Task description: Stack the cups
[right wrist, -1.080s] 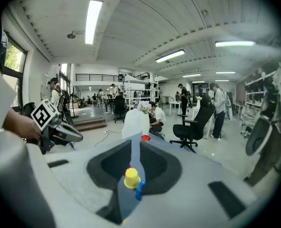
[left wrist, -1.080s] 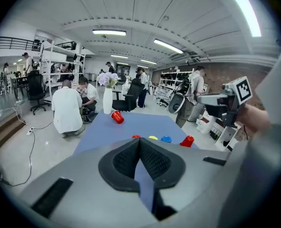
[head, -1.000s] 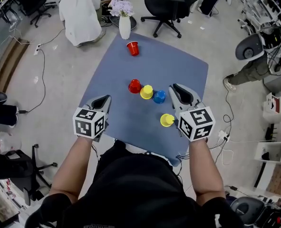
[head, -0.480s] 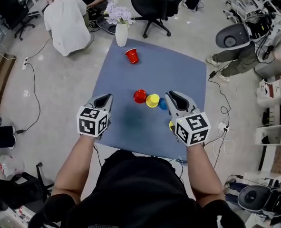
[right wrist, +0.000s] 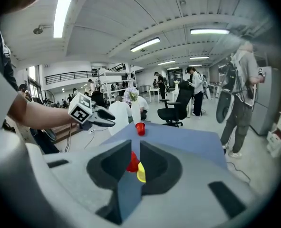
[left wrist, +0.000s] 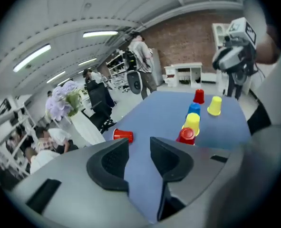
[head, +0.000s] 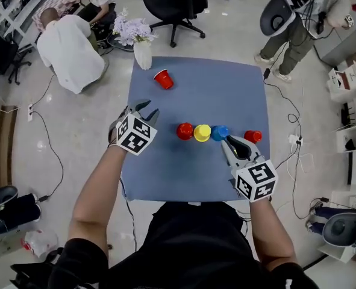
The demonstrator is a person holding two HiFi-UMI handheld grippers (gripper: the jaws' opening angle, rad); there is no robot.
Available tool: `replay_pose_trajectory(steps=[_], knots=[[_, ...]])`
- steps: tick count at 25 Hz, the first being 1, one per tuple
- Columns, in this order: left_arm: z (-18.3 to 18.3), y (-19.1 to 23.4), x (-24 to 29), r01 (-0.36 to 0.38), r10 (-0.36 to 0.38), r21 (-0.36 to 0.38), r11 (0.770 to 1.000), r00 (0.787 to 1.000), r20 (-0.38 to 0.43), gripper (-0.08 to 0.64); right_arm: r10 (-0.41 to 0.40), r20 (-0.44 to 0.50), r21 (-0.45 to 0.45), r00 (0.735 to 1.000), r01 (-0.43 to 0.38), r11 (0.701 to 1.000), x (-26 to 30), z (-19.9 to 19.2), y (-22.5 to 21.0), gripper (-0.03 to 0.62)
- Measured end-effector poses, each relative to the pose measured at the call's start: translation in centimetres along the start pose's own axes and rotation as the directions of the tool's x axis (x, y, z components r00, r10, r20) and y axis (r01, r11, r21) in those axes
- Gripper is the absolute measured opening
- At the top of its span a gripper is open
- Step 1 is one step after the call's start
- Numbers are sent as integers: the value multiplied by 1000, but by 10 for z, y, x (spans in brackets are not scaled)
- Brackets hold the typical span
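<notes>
Nearest the near edge of the blue worktop (head: 165, 173), the right gripper (head: 228, 142) hangs empty, its jaws only a slit apart and its tips just short of the blue cup (head: 219, 132). That cup stands mid-worktop in a tight row with a yellow cup (head: 202, 132) and a red cup (head: 185, 130). At the left edge the left gripper (head: 147, 109) is empty too, its jaws having just been opening. Farther off, a tipped red cup (head: 163, 78) lies near the far left corner. The slit looks too tight for a cup, so pushing on could scatter the row, and a nudge could roll the tipped cup
</notes>
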State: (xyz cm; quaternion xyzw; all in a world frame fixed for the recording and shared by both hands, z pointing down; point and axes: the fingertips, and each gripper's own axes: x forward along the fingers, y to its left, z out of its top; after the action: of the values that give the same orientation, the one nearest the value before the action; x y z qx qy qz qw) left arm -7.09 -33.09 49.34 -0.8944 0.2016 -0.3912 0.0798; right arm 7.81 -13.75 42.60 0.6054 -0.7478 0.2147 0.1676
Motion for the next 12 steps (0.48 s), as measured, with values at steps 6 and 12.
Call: replay_pose_trajectory(steps=[6, 12], knots=[[7, 17, 77, 139, -119, 192, 971, 986, -114, 159, -1, -45, 49, 999, 3, 999, 2, -27, -4, 58], [-3, 23, 132, 194, -111, 362, 912, 965, -238, 192, 2, -60, 112, 998, 4, 994, 5, -46, -12, 58]])
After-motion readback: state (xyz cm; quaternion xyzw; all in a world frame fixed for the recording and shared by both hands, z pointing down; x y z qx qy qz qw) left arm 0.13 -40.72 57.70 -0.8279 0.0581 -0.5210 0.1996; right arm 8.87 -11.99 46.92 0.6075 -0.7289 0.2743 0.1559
